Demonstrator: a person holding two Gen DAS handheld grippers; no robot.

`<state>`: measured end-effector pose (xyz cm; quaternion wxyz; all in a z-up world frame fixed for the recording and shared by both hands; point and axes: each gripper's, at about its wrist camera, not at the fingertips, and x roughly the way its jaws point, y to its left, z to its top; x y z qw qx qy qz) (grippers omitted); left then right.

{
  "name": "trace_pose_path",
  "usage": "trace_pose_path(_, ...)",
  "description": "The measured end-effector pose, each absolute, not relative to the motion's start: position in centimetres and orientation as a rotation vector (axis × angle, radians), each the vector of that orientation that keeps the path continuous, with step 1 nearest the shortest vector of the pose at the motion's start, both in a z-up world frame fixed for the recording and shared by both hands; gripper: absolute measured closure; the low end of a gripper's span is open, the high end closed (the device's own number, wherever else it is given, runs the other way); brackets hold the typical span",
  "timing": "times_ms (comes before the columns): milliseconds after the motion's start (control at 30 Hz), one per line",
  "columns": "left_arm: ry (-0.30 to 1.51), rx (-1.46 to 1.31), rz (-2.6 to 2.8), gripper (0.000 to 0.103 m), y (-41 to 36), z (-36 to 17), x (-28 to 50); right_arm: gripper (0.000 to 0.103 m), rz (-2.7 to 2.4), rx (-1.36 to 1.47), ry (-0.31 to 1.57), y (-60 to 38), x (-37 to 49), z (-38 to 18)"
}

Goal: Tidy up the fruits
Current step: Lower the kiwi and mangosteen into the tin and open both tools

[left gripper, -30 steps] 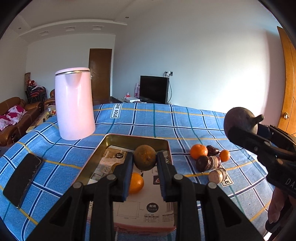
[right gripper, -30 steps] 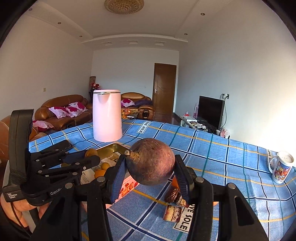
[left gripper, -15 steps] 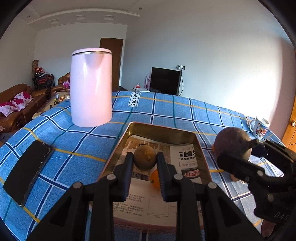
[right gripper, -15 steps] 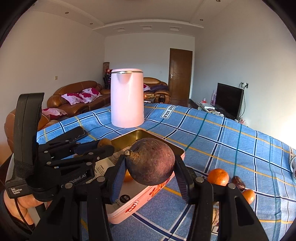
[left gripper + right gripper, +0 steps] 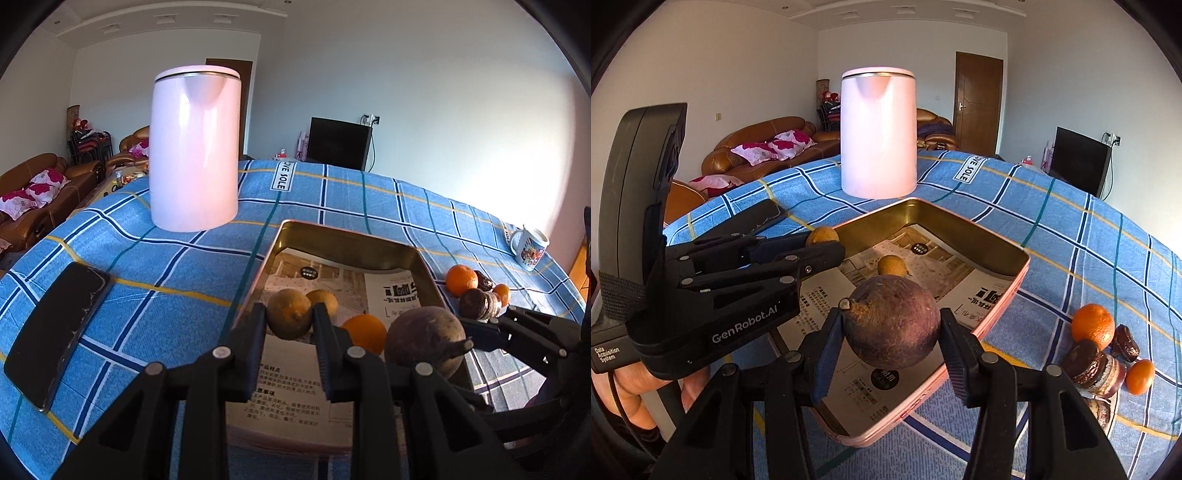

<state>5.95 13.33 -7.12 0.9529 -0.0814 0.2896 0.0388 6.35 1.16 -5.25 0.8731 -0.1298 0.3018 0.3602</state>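
Observation:
My left gripper is shut on a brownish-yellow round fruit and holds it over the near left part of a pink metal tray lined with printed paper. A second yellow-brown fruit and an orange lie in the tray. My right gripper is shut on a dark purple-brown round fruit just above the tray's near edge. In the right wrist view the left gripper shows at the left with its fruit.
A tall pink kettle stands behind the tray. A black phone lies at the left. To the right of the tray sit an orange, a small orange, dark dates and a round dark snack. A mug stands far right.
Both grippers have moved forward and lower over the tray with their fruits. The right gripper's dark fruit has come in over the tray's near edge beside the left gripper.

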Motion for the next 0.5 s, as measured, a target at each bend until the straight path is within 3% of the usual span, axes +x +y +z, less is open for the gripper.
trace_pose_path(133, 0.589, -0.150, 0.089, 0.075, 13.0, -7.0, 5.9, 0.050, 0.766, -0.280, 0.642, 1.6, 6.2, -5.4)
trace_pose_path(300, 0.563, -0.163, 0.093, 0.043, 12.8, -6.4, 5.2, 0.037, 0.758, -0.265, 0.614, 0.6, 5.6, -4.9)
trace_pose_path(400, 0.536, -0.144, 0.092, 0.031, 12.1, -5.6, 4.5, 0.036, 0.749, -0.235, 0.594, -1.4, 5.3, -4.3)
trace_pose_path(500, 0.521, -0.148, 0.071, 0.029, 11.1, -5.0, 4.2, 0.036, 0.689, -0.205, 0.586, -4.7, 5.3, -3.9)
